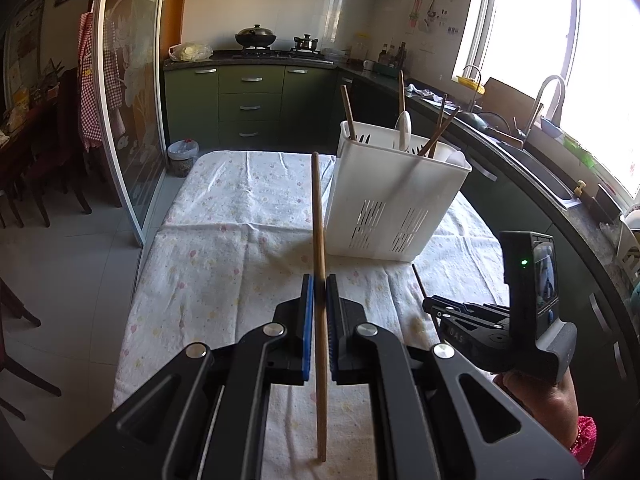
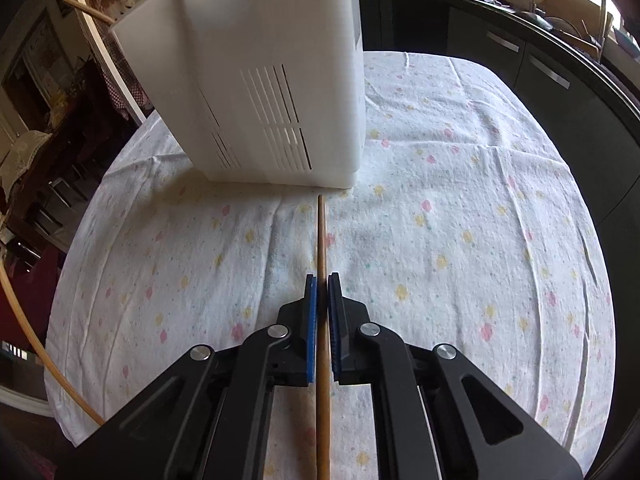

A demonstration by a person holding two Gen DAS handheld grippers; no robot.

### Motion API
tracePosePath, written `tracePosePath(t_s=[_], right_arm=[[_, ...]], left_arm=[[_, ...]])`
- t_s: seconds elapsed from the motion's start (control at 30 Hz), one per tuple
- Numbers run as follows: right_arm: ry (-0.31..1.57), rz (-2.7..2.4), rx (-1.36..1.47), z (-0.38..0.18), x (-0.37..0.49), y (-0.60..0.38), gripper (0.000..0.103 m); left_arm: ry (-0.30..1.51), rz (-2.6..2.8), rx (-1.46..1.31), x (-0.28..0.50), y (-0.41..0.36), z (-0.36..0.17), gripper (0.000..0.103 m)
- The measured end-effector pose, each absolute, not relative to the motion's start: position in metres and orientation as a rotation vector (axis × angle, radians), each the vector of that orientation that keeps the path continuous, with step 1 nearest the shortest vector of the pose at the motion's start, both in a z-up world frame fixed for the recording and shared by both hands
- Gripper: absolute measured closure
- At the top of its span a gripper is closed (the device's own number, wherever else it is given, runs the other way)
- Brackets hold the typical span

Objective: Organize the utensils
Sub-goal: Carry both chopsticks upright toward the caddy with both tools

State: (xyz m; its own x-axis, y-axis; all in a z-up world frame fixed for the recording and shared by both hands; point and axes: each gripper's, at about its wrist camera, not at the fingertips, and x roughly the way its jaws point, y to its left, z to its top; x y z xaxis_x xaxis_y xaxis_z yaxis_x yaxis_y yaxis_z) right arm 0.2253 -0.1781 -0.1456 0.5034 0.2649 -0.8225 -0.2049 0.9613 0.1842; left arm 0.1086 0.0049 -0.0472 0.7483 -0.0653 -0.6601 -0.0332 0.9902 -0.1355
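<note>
My left gripper is shut on a wooden chopstick that runs forward between its blue pads, above the cloth-covered table. My right gripper is shut on another wooden chopstick whose tip points at the base of the white utensil holder. The holder stands ahead and right of the left gripper, with several chopsticks and a white spoon in it. The right gripper also shows in the left wrist view, low at the table's right side.
The table has a white flowered cloth. A dark counter with sink and tap runs along the right. Green cabinets and a stove stand behind. A glass sliding door and chairs are to the left.
</note>
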Motion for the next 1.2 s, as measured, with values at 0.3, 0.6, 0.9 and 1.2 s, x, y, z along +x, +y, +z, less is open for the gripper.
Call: tracePosePath(t_s=[0.3,0.6,0.9,1.2], right_arm=[[0.861,0.353,0.198,-0.092,0.179,-0.22,0.097],[0.77,0.405,0.237,-0.059,0.139,-0.245,0.097],[0.743,0.429,0.268,-0.056,0.13,-0.253,0.097],[0.736,0.442,0.294,-0.054,0.127,-0.26,0.096]], left_arm=[[0.722,-0.036,-0.142,0.11,0.0,-0.044,0.099],[0.705,-0.02,-0.114,0.108,-0.001,-0.03,0.103],[0.977,0.062,-0.09,0.183,0.01,-0.09,0.103],[1.156,0.091,-0.066,0.223,0.002,-0.138,0.102]])
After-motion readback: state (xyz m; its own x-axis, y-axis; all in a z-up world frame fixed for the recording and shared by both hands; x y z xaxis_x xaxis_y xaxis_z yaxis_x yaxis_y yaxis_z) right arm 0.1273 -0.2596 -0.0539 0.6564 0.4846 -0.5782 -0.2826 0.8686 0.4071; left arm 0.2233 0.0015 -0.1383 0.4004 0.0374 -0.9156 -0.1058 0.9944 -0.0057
